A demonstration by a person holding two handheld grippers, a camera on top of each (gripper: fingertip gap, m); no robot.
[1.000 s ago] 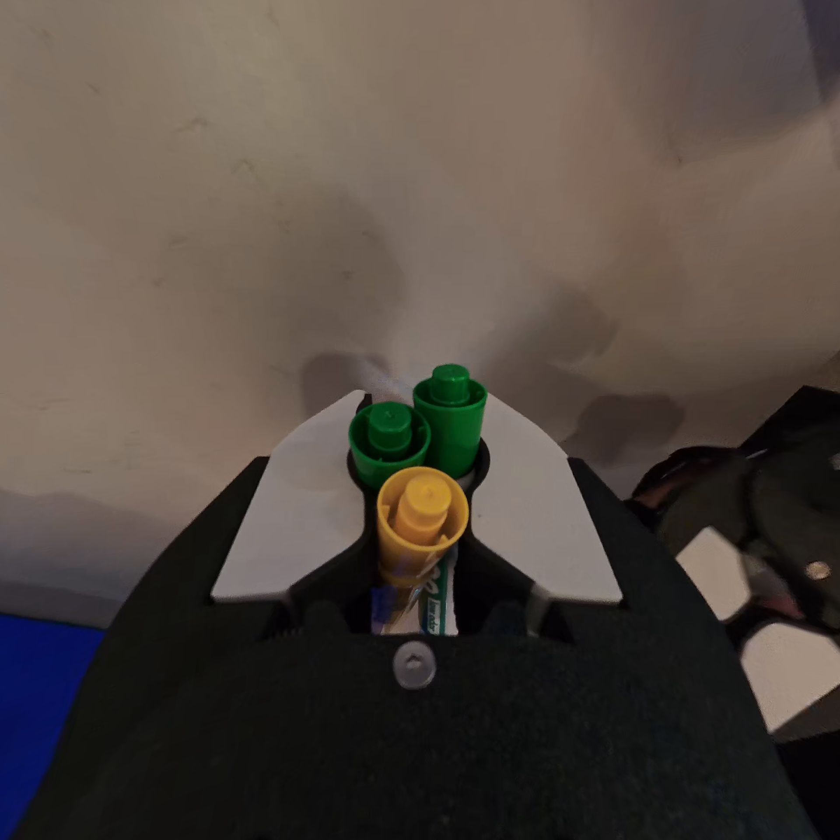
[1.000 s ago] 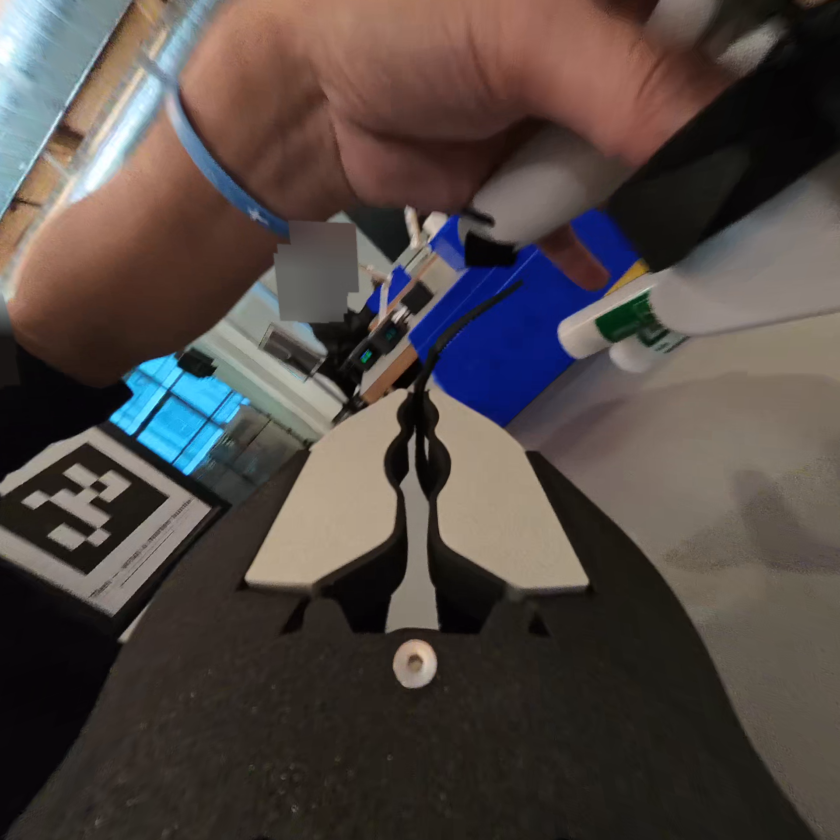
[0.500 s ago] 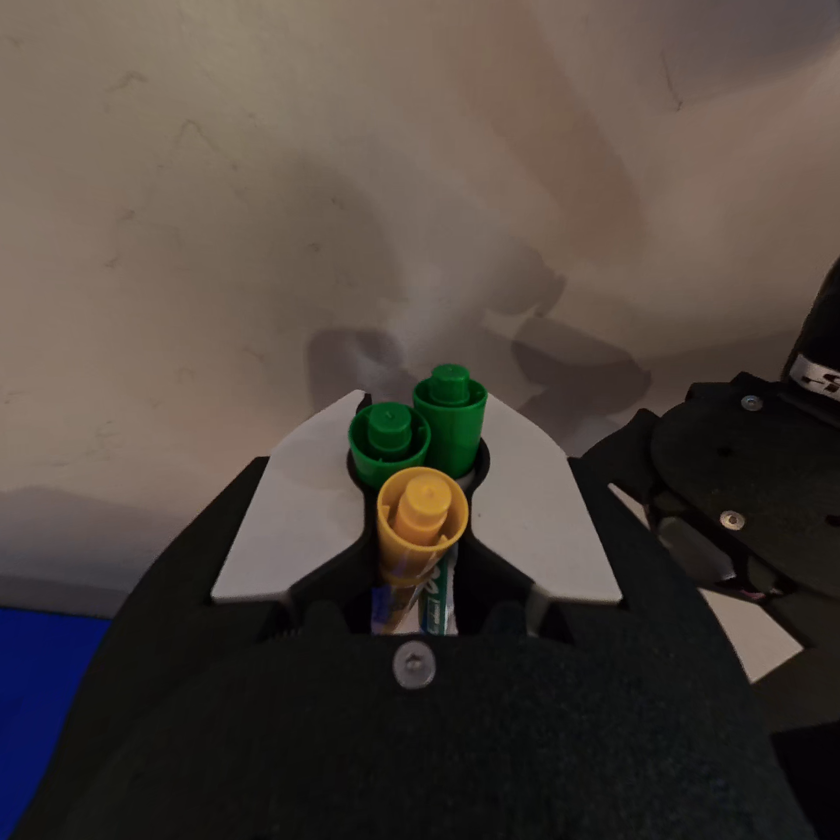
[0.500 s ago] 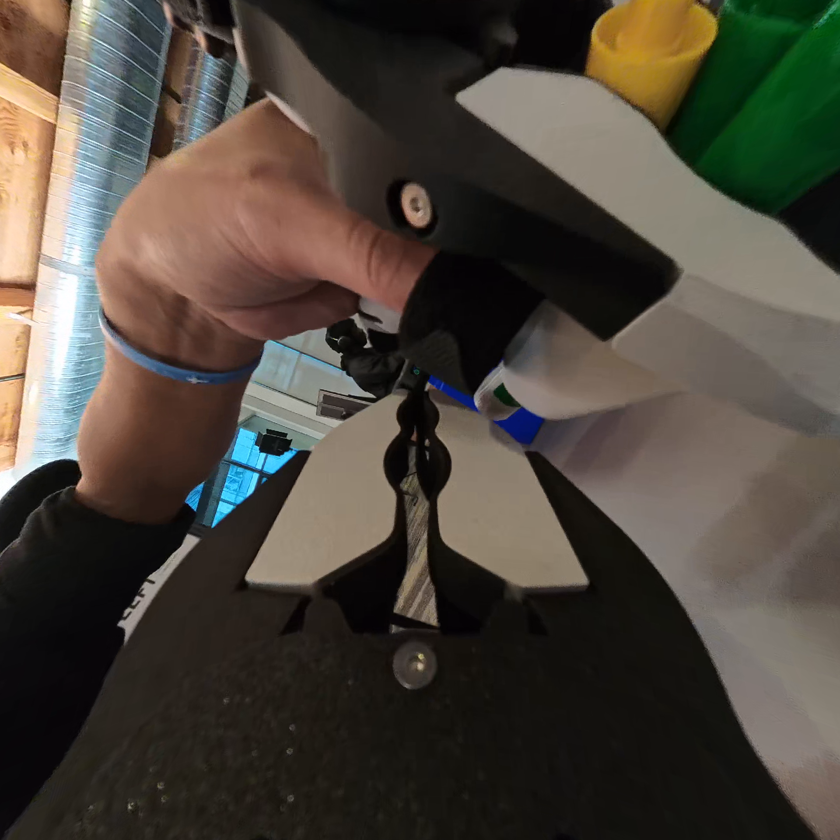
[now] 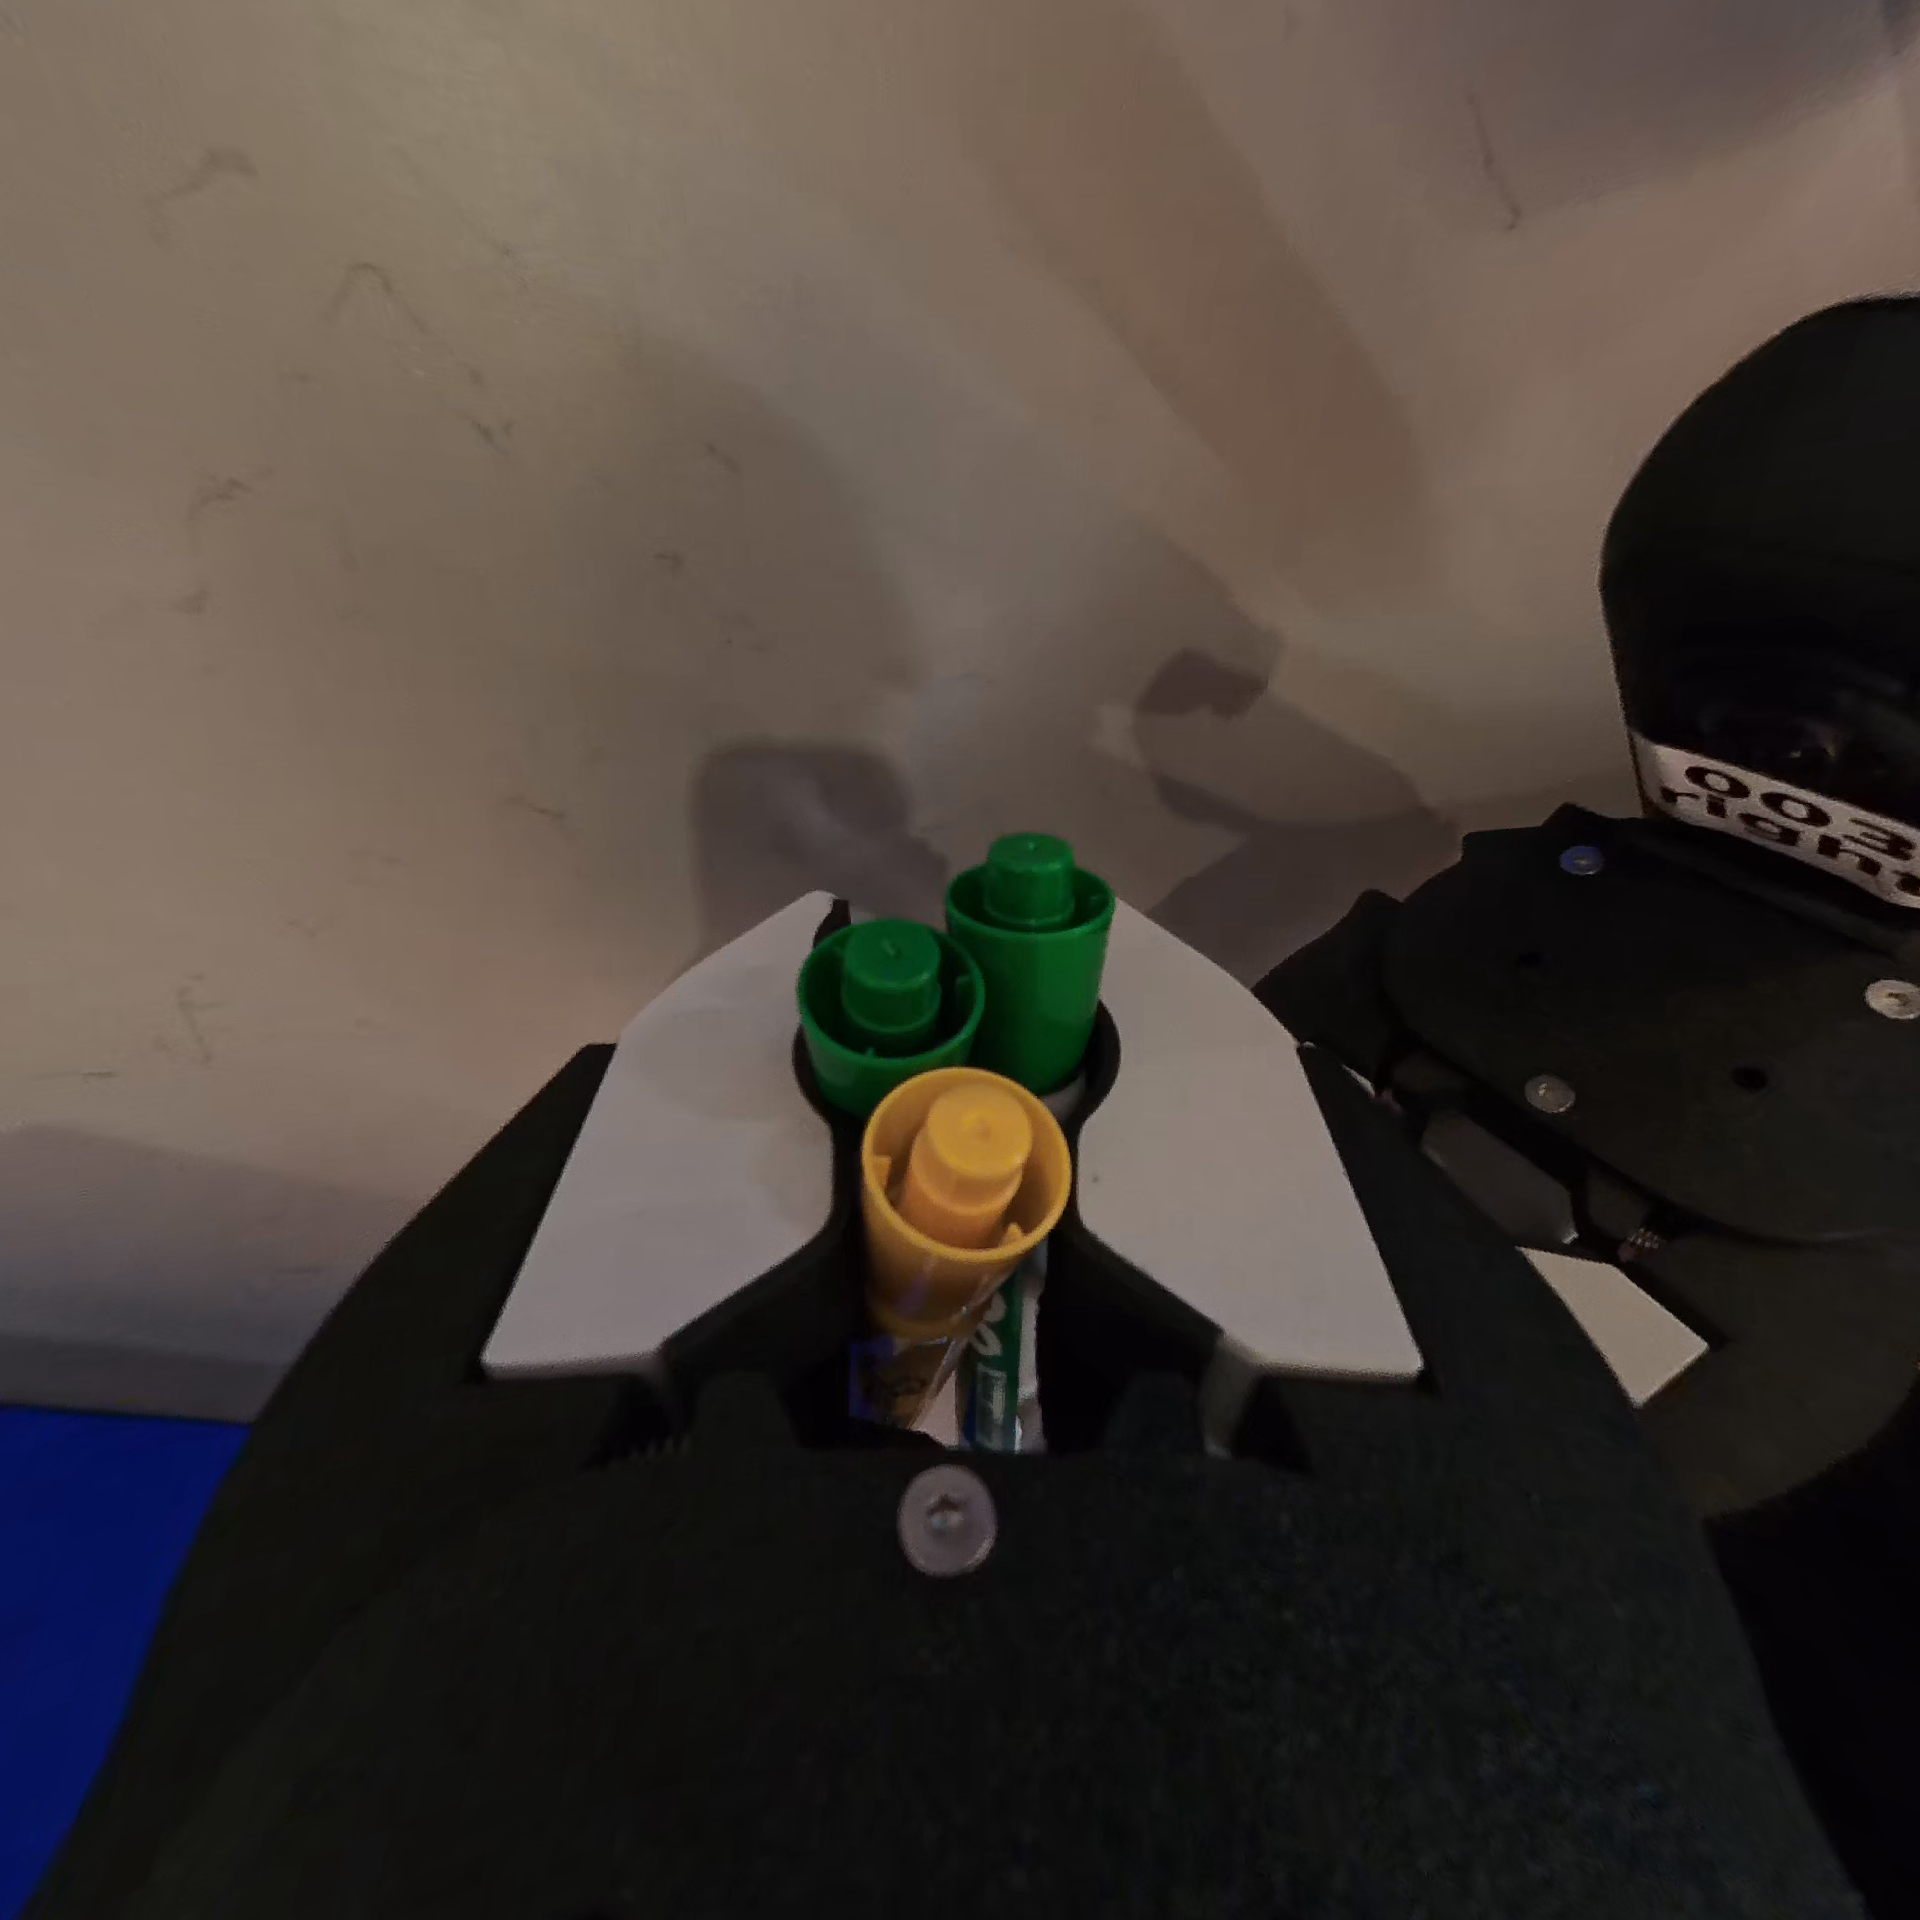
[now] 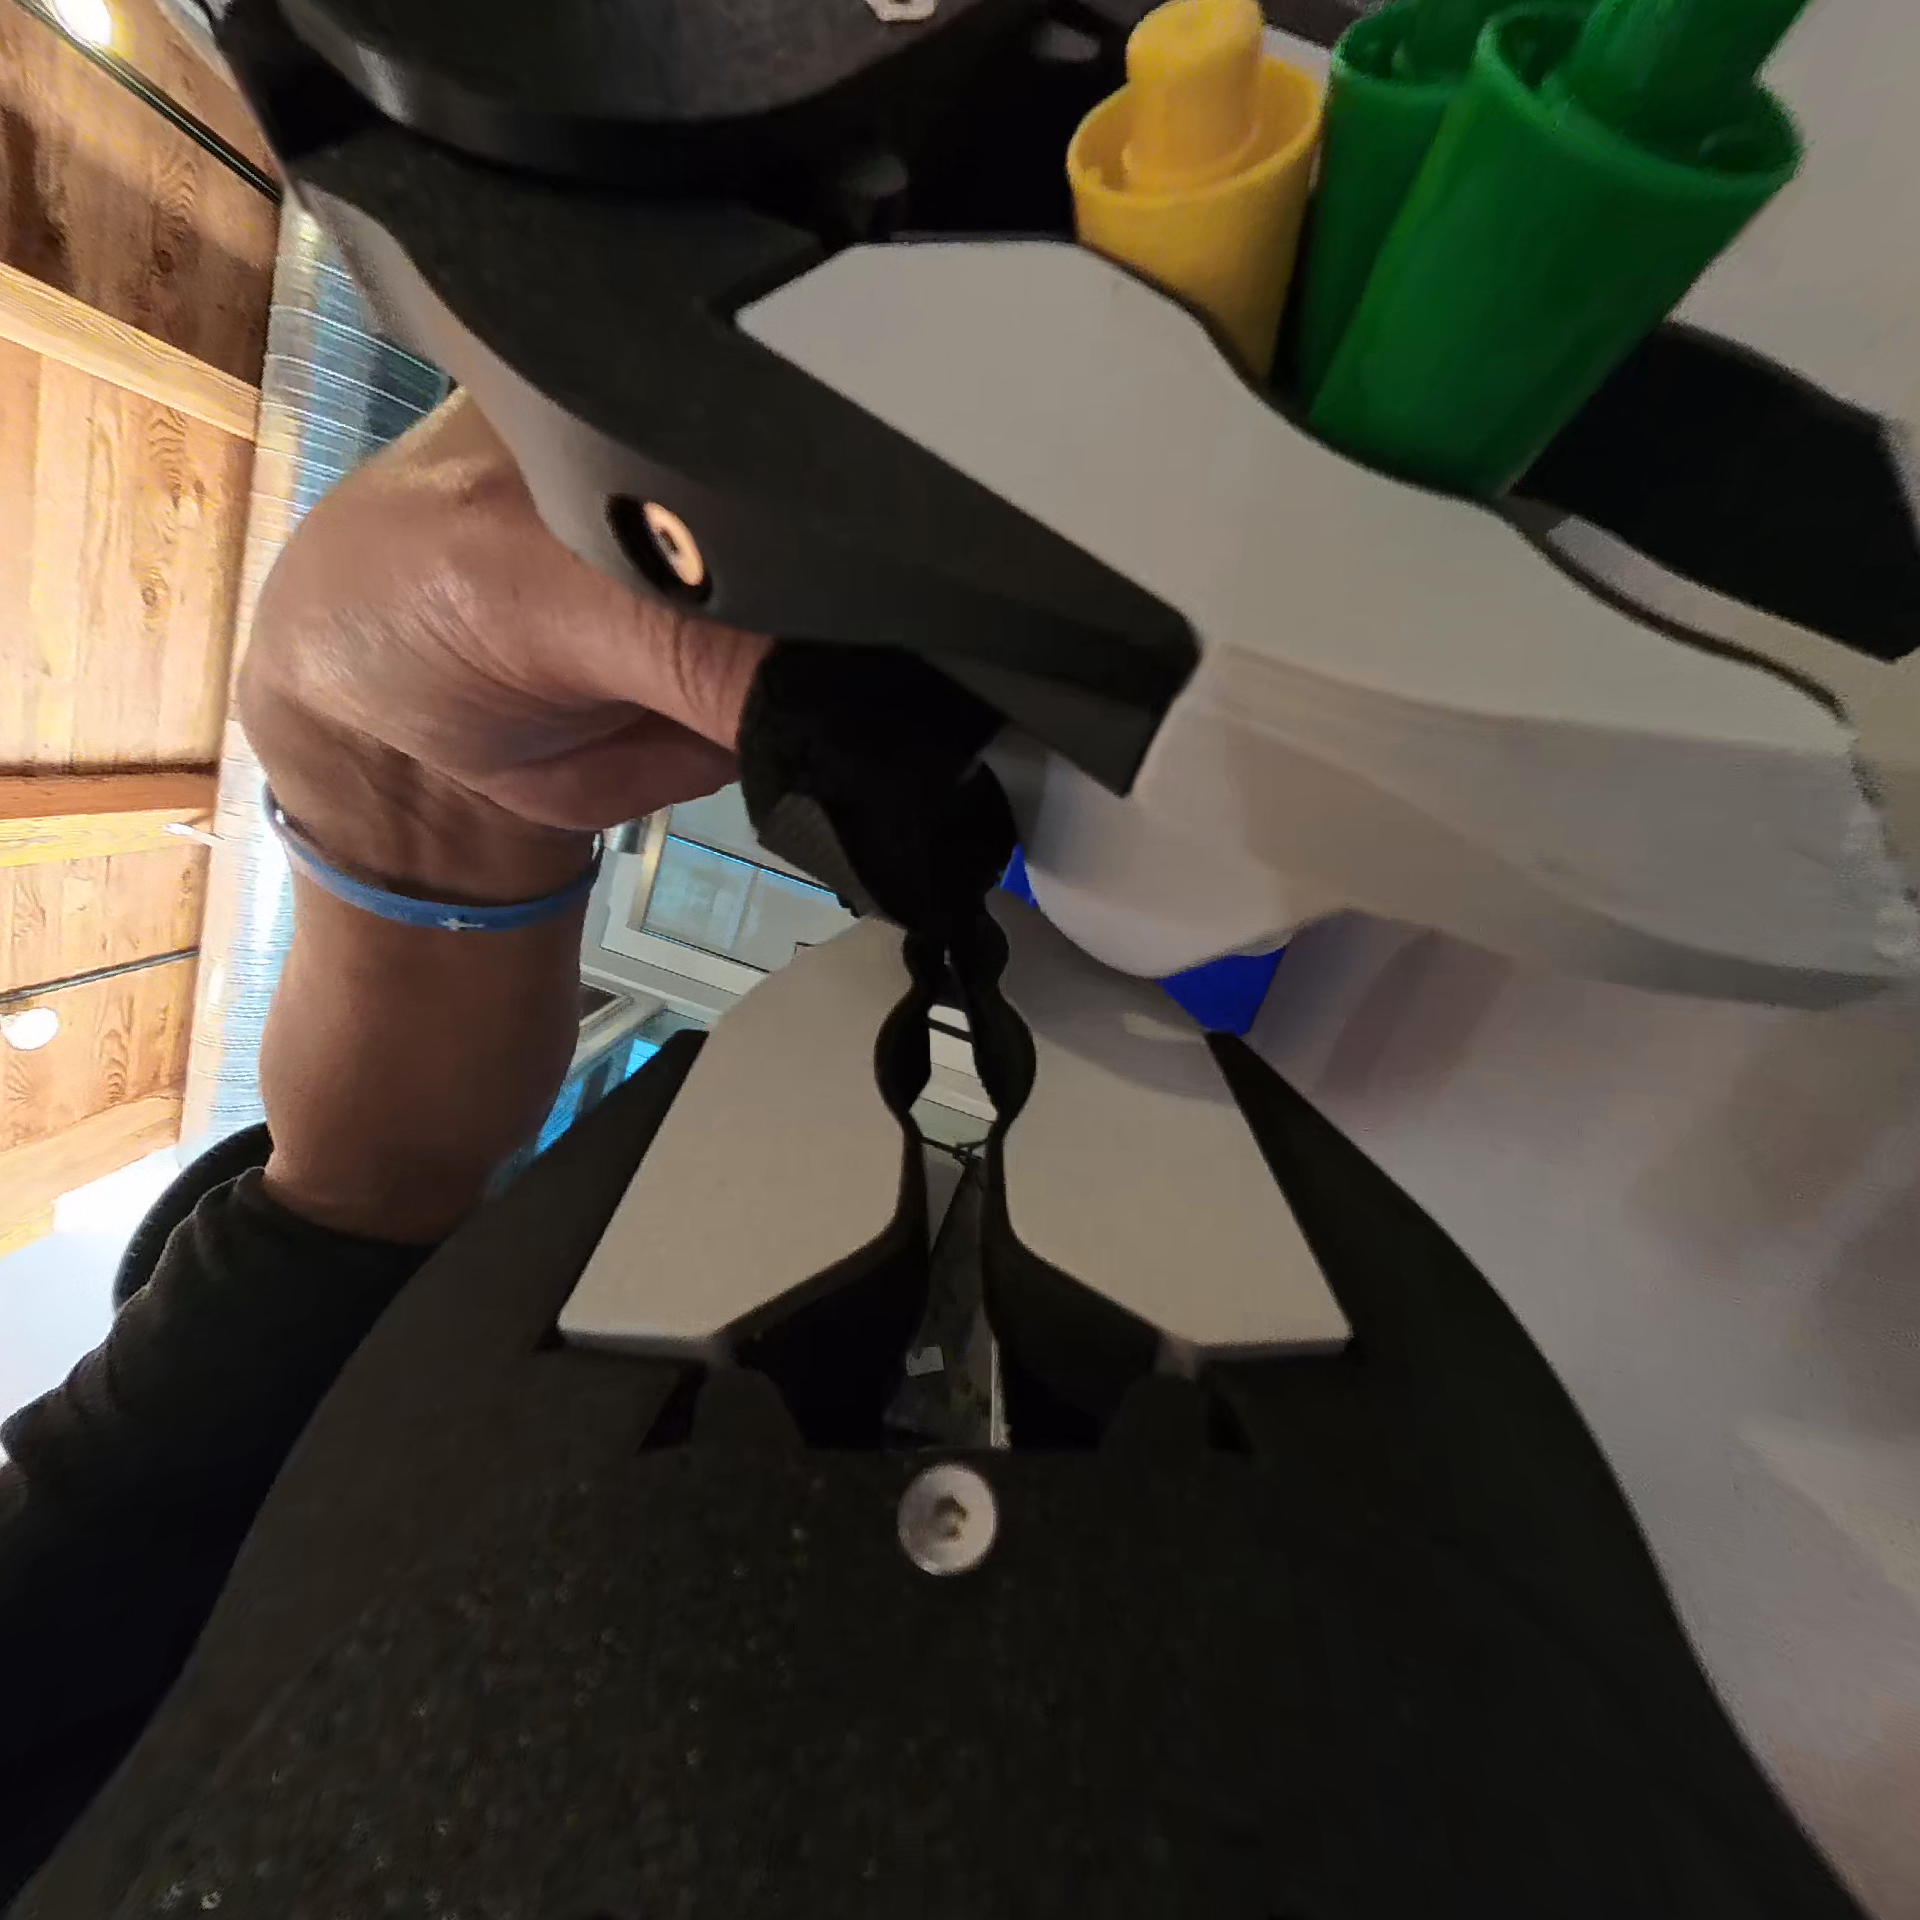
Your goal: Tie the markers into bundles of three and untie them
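Left gripper [image 5: 956,997] clamps three round plastic-capped markers [image 5: 966,1174]; right gripper [image 6: 956,1039] pinches a thin black band [image 6: 951,961].

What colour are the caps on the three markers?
Two green caps and one yellow cap; the left wrist view shows them best.
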